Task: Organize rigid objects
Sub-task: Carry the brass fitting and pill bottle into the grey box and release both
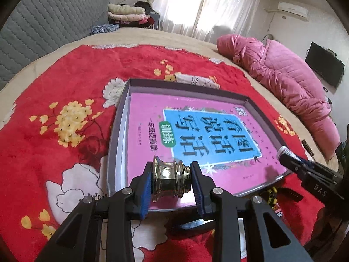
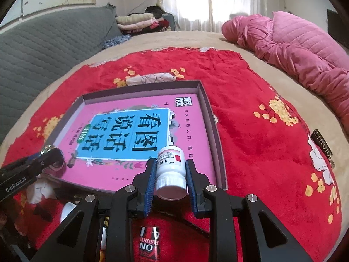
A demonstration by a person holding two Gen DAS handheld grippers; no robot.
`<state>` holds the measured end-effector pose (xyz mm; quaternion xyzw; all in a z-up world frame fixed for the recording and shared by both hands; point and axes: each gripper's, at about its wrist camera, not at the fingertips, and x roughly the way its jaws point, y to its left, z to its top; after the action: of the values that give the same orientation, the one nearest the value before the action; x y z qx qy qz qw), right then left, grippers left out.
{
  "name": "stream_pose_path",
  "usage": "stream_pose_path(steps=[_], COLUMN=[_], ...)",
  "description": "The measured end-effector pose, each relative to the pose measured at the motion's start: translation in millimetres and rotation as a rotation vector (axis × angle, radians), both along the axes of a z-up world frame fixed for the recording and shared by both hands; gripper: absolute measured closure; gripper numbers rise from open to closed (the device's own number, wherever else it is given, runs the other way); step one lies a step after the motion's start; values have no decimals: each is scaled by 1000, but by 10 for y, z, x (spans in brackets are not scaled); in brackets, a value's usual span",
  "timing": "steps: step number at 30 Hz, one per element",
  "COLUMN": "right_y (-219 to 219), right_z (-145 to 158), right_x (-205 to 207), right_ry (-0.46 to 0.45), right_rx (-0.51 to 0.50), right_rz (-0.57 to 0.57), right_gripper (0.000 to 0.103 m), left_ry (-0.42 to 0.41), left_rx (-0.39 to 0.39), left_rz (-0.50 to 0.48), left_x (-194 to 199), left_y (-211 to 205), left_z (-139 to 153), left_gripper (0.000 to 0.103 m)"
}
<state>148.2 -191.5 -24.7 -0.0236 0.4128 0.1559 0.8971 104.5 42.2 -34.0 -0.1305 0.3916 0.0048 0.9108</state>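
- The pink book (image 1: 196, 135) already lies in the shallow box (image 1: 118, 118).
- The left tool (image 1: 171, 180) clamps a glass bottle (image 1: 169, 178) over the box's near edge; the right tool (image 2: 171, 174) clamps a white pill bottle (image 2: 171, 170) there too. Neither is placed yet.
- A red floral blanket (image 2: 250, 131) covers the bed; a pink quilted coat (image 2: 294, 50) lies by the curtained window (image 1: 196, 2).

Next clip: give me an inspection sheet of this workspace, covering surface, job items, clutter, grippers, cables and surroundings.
Surface: red floral blanket over a tan bed.
Job's things: shallow grey cardboard tray holding a pink and blue book; clear glass bottle with threaded neck; white plastic pill bottle.
Clutter: small items near the tray's front edge, unclear.
Grippers: left gripper shut on the glass bottle; right gripper shut on the pill bottle, both over the tray's near edge.
Cables: nothing seen on the bed.
Surroundings: pink quilted jacket, grey sofa, folded clothes, curtained window.
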Motion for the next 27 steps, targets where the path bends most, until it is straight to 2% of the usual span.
stream_pose_path(steps=[9, 27], right_y=[-27, -125], right_z=[-114, -86], right_x=[92, 86], right_ry=[12, 22], right_rx=[-78, -72], right_rz=[-25, -60], right_gripper=[76, 75], left_ry=[5, 12], left_rx=[41, 69], left_rz=[-12, -36], left_x=[0, -6], left_y=[-9, -35], left_z=[-51, -44], left_gripper=[69, 69])
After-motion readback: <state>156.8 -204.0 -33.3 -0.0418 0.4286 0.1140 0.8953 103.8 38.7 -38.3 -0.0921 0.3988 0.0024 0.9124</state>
